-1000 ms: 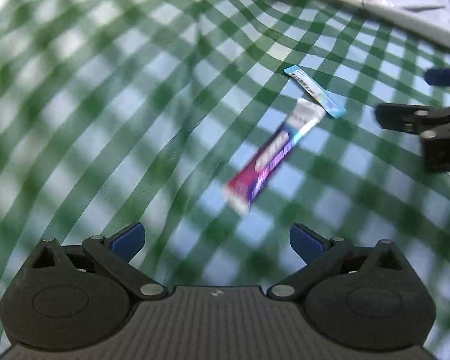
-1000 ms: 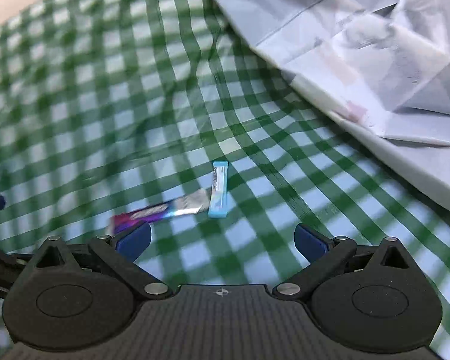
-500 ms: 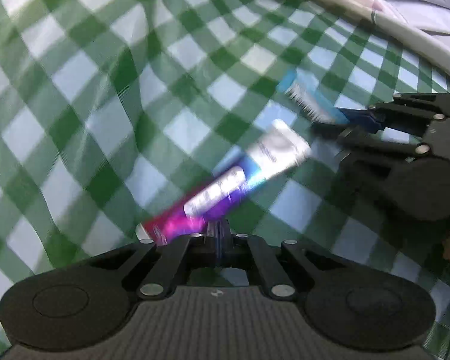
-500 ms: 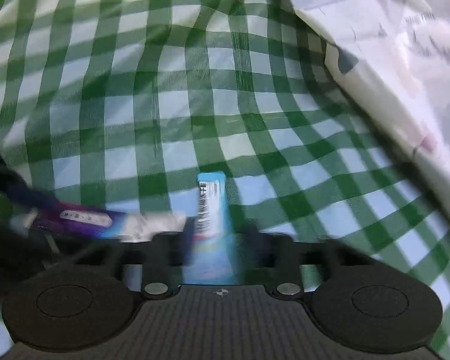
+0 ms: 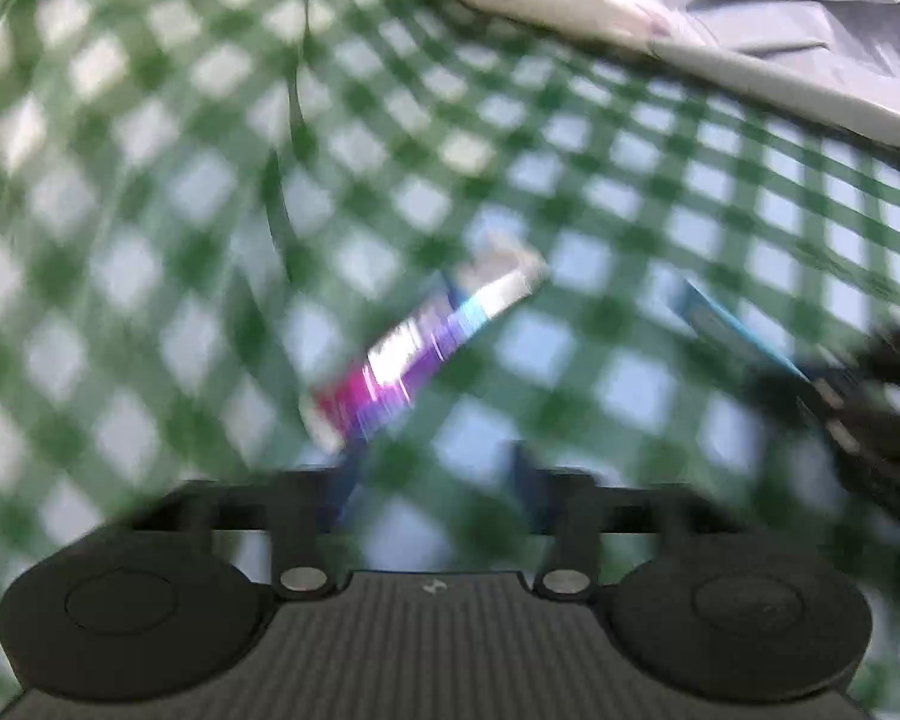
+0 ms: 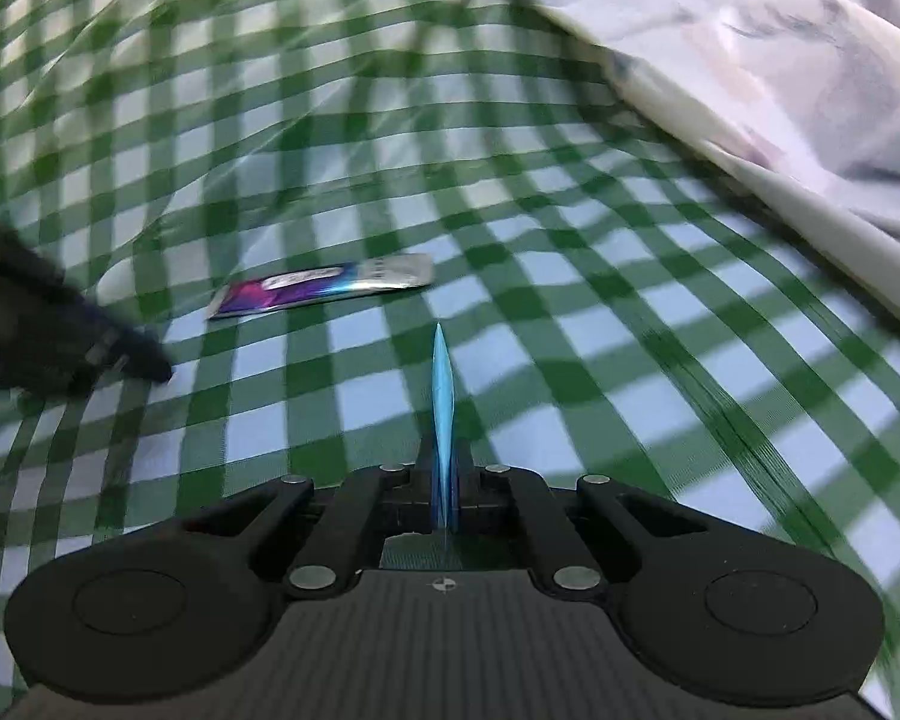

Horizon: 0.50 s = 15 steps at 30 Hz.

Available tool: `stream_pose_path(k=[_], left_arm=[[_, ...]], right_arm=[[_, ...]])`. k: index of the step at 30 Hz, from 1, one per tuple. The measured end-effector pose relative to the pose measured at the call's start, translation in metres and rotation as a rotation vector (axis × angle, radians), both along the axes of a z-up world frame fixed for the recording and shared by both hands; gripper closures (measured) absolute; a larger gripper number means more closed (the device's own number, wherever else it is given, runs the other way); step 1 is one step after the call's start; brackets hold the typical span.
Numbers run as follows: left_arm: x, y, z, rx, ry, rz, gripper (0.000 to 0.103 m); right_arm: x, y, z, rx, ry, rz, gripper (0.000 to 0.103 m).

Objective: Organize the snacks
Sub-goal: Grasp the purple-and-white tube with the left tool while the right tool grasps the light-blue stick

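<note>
A purple and silver snack stick (image 5: 426, 342) lies flat on the green checked cloth (image 5: 150, 210), just ahead of my left gripper (image 5: 435, 480); it also shows in the right wrist view (image 6: 324, 291). My left gripper is open and empty, its blurred fingers apart. My right gripper (image 6: 444, 474) is shut on a thin blue snack stick (image 6: 441, 396), held edge-on above the cloth. The blue stick (image 5: 738, 336) and the right gripper (image 5: 858, 396) appear at the right of the left wrist view. The left gripper (image 6: 60, 336) shows at the left of the right wrist view.
A crumpled pale grey plastic bag (image 6: 780, 90) lies along the far right of the cloth; it also shows in the left wrist view (image 5: 720, 18). The cloth has creases running across it.
My left gripper opened, let go of the purple stick and drew back. My right gripper closed on the blue stick and lifted it off the cloth, away from the purple stick.
</note>
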State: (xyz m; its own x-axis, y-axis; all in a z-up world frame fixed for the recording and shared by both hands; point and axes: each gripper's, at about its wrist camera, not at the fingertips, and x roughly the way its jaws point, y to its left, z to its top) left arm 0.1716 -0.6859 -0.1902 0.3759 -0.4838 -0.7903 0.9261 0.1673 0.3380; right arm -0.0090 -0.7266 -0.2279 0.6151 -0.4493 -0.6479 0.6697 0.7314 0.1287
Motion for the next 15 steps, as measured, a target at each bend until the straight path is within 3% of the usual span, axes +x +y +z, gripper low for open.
stream_pose_path(k=[2, 4, 7, 8, 9, 10, 11, 12, 14, 15], left_arm=[[0.002, -0.025, -0.003, -0.016, -0.032, -0.011, 0.012], [0.009, -0.050, -0.014, 0.009, -0.021, -0.015, 0.012], [0.025, -0.080, -0.038, 0.108, -0.006, 0.010, 0.009], [0.030, -0.080, -0.037, 0.092, 0.001, 0.031, 0.000], [0.037, -0.083, -0.036, 0.068, 0.027, 0.050, 0.002], [0.046, -0.085, -0.037, 0.077, 0.094, 0.086, 0.006], [0.058, -0.081, -0.035, 0.059, 0.238, 0.141, 0.029], [0.064, -0.076, -0.033, 0.030, 0.324, 0.175, 0.048], [0.058, -0.069, -0.029, 0.026, 0.298, 0.158, 0.080], [0.055, -0.062, -0.028, 0.033, 0.324, 0.173, 0.084]], right_arm=[[-0.008, -0.005, -0.003, 0.035, -0.022, -0.042, 0.100], [-0.013, -0.010, -0.006, 0.066, -0.037, -0.058, 0.100], [-0.015, -0.018, -0.010, 0.078, -0.059, -0.046, 0.100], [-0.016, -0.019, -0.011, 0.079, -0.065, -0.043, 0.100], [-0.017, -0.021, -0.012, 0.078, -0.072, -0.039, 0.100], [-0.017, -0.022, -0.012, 0.081, -0.078, -0.034, 0.100], [-0.018, -0.023, -0.013, 0.085, -0.084, -0.032, 0.100], [-0.019, -0.023, -0.014, 0.089, -0.091, -0.030, 0.100], [-0.020, -0.022, -0.015, 0.087, -0.094, -0.031, 0.100], [-0.020, -0.021, -0.014, 0.084, -0.091, -0.034, 0.100]])
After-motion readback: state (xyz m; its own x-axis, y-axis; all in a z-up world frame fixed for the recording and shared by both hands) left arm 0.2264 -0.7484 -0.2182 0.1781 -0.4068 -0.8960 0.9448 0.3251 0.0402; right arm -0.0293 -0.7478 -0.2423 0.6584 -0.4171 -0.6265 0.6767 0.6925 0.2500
